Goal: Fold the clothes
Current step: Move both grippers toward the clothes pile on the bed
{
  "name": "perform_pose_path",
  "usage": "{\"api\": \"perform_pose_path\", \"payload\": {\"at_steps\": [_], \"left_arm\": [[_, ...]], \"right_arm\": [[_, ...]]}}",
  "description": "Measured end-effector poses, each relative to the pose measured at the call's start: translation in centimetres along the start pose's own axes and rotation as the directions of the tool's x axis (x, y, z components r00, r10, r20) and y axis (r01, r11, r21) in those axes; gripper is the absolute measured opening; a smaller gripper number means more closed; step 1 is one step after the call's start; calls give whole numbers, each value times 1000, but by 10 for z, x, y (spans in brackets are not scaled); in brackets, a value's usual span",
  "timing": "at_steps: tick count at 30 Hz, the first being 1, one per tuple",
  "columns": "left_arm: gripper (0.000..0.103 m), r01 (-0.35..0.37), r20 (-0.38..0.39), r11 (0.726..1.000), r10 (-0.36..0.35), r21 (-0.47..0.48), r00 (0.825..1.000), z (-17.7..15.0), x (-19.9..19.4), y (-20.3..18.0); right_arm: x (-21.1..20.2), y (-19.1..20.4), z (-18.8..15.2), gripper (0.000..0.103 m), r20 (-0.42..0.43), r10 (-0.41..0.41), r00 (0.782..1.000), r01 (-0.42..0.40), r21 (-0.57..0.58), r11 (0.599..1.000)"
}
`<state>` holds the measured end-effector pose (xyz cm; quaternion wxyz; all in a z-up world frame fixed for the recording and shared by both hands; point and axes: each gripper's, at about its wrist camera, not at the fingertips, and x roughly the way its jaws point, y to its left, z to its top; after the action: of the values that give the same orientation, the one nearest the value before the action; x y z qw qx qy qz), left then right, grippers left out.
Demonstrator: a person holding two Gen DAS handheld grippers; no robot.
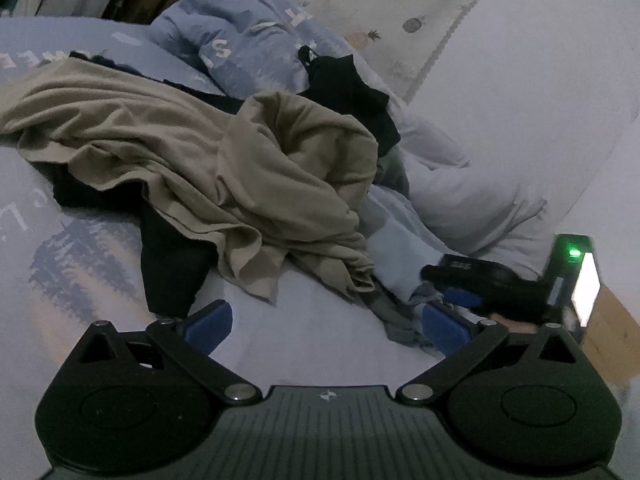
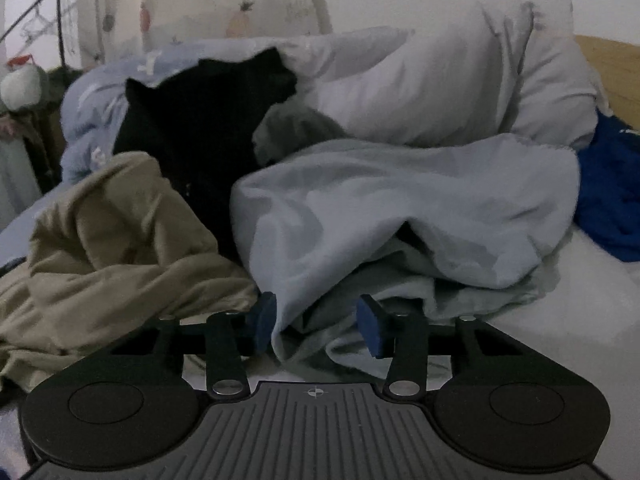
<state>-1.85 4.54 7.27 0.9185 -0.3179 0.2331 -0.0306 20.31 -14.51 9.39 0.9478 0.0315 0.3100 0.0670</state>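
Note:
A heap of clothes lies on the bed. A crumpled beige garment (image 1: 240,168) (image 2: 120,232) sits in the middle, over a black garment (image 1: 352,88) (image 2: 200,120). To its right lies a light blue garment (image 2: 400,208) (image 1: 392,248). My right gripper (image 2: 316,324) is at that garment's near edge, its blue pads apart with a fold of the cloth between them and no clear pinch. My left gripper (image 1: 326,326) stands wide open over bare sheet, nothing between its fingers. In the left wrist view, the right gripper (image 1: 448,292) shows at the right.
A white pillow (image 2: 440,88) (image 1: 520,100) lies behind the pile, and a rumpled blue printed quilt (image 1: 224,36) is at the back. A grey garment (image 2: 296,124) and a deep blue one (image 2: 612,200) lie nearby. Wood (image 1: 612,320) shows past the bed's right edge.

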Motion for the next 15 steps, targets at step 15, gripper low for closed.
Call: {"api": "perform_pose_path", "payload": {"at_steps": [15], "left_arm": [[103,27,-22,997,-29,-70,999,3,3,-1]], "right_arm": [[21,-2,15,51,108,52,993,-68,158,985]]}}
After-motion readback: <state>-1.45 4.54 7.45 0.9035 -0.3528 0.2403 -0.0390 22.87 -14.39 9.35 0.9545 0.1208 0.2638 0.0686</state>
